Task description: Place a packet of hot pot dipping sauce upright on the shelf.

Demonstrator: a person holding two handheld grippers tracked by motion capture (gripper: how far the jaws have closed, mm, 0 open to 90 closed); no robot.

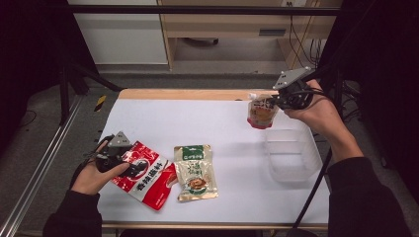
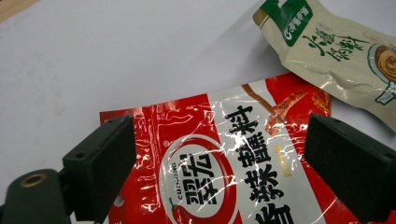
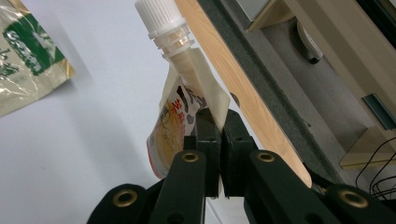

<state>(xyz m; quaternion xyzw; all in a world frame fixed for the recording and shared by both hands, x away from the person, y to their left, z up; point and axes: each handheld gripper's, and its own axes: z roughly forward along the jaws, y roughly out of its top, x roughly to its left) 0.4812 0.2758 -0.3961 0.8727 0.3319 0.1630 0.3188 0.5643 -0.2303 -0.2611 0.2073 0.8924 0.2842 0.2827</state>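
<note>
Right now the white table carries a clear tub at right, red sachet & beige pouch at left; left gripper hovers over the red sachet w/ jaws wide, right gripper pinches a spouted pouch held aloft just behind the tub

Glossy, crinkled plastic film on the red seasoning packet, catching white glare along its creases. Softer sheen on the beige and green sauce packet (film too, slightly wrinkled). Smooth foil-like pouch walls and a ribbed white plastic cap on the spouted pouch. Matt black plastic on the right hand-held gripper. Matt white surface, edged in pale wood grain. Clear, faintly frosted plastic container.
</note>
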